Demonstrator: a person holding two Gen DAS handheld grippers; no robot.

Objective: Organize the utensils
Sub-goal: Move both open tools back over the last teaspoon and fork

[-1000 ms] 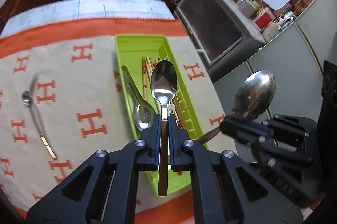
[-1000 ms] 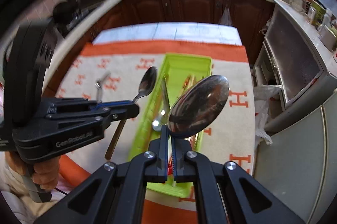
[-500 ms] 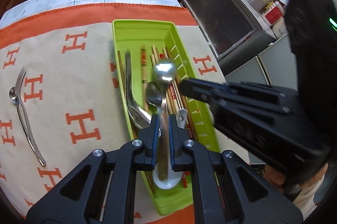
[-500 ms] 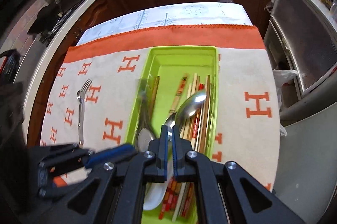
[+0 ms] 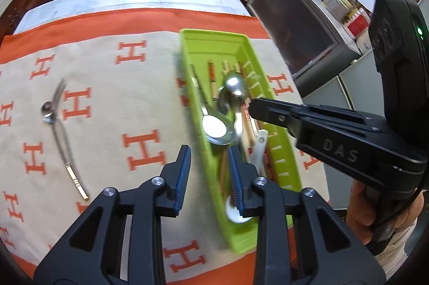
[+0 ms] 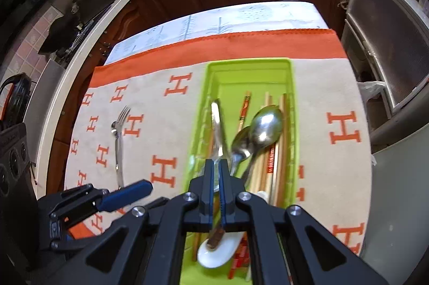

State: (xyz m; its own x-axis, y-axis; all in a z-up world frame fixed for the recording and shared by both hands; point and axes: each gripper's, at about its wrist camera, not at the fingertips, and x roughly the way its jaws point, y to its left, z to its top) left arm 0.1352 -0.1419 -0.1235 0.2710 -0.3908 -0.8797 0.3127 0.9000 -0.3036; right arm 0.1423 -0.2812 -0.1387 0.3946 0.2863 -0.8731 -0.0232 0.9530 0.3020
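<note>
1. Left wrist view shows the left gripper [image 5: 207, 175] with its jaws wide apart and nothing between them, hanging over the near left rim of the green tray [image 5: 284, 150].
2. From the right wrist view, the right gripper [image 6: 219, 193] has its jaws nearly together around a thin brown handle end [image 6: 215, 235]. I can't tell whether the pads pinch it or merely flank it.
3. Inside the tray lie the steel spoons [image 6: 265, 126], a broad one [image 5: 217, 127] towards the left wall, chopsticks [image 6: 273, 159] along the right wall and a white ceramic spoon [image 6: 217, 252] at the near end.
4. Well to the left of the tray, out on the H-patterned cloth [image 5: 107, 97], a fork [image 5: 64, 140] and a small spoon [image 5: 47, 112] lie together, touching or crossing. These look like what is left to gather.
5. I'd judge them light, stiff and smooth: polished metal that will slip or swivel if pinched near the bowl or tines.
6. Best hold seems mid-handle, across the flat, jaws squared to it. Since the handle lies flat on soft cloth, the pads would need to press down into the cloth a little to get under its edges.
7. The ceramic spoon is the one fragile piece, so anything dropped in the tray should land clear of it.
</note>
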